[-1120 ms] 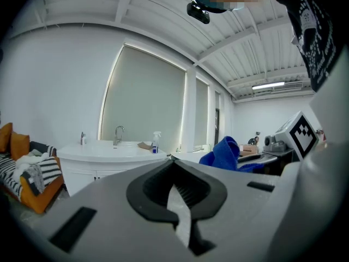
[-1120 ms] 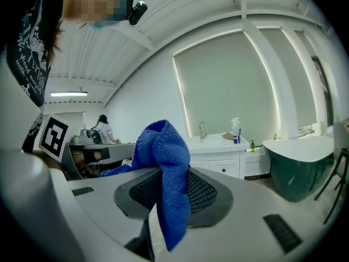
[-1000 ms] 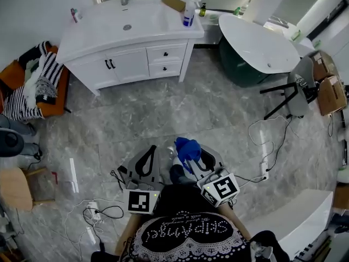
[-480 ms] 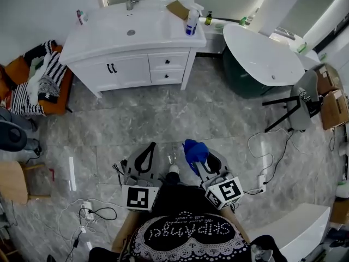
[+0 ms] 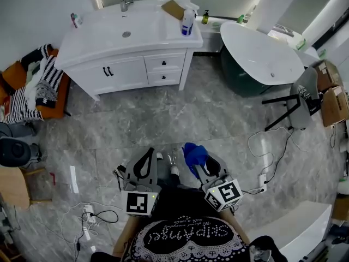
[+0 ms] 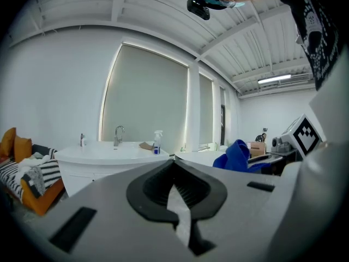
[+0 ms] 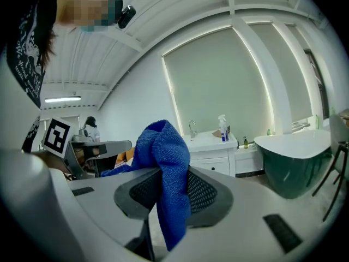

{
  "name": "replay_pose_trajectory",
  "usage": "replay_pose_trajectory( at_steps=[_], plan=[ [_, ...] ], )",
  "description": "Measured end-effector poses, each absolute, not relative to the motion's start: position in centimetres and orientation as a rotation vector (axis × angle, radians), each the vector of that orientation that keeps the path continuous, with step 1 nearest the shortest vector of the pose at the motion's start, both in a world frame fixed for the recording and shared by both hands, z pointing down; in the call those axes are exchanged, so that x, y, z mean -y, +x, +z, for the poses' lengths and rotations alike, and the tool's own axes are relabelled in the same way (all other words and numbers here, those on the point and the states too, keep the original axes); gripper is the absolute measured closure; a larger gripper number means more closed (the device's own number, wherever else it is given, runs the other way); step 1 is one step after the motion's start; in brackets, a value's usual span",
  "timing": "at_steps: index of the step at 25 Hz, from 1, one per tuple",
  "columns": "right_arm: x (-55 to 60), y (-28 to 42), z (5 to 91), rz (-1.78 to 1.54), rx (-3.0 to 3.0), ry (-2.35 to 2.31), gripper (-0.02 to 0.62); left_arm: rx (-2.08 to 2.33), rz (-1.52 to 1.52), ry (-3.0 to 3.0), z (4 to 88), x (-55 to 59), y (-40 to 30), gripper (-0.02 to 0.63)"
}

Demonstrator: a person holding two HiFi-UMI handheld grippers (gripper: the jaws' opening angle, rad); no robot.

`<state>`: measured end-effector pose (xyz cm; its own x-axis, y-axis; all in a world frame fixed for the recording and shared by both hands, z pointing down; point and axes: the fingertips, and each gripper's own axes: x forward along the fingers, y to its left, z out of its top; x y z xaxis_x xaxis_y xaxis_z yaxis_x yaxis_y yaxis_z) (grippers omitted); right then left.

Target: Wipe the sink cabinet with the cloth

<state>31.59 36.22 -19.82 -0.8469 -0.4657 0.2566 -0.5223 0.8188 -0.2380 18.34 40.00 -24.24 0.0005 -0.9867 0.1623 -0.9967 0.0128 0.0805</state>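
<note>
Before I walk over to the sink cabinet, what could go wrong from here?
1. Loose cables lie on the floor beside your feet and could trip you.
2. The spray bottle stands near the sink cabinet's right edge; a wipe could knock it off.
3. The right gripper pinches only a fold of the cloth; it may slip.

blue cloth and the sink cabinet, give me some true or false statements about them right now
The right gripper is shut on the blue cloth. True.
The left gripper holds the spray bottle. False: it is shut on nothing; the spray bottle stands on the sink cabinet.
The blue cloth touches the sink cabinet. False: it is well apart from it, over the floor.
A bathtub stands beside the sink cabinet. True.
</note>
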Motion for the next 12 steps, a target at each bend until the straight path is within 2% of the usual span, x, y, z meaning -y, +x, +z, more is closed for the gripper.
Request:
replay_pose_trajectory(
  at_steps=[12],
  plan=[
    [-30.3, 25.6, -21.9, 0.414, 2.808, 0.843, 0.477, 2.032, 0.095, 2.13, -25.1, -34.2, 13.1, 0.606]
  ],
)
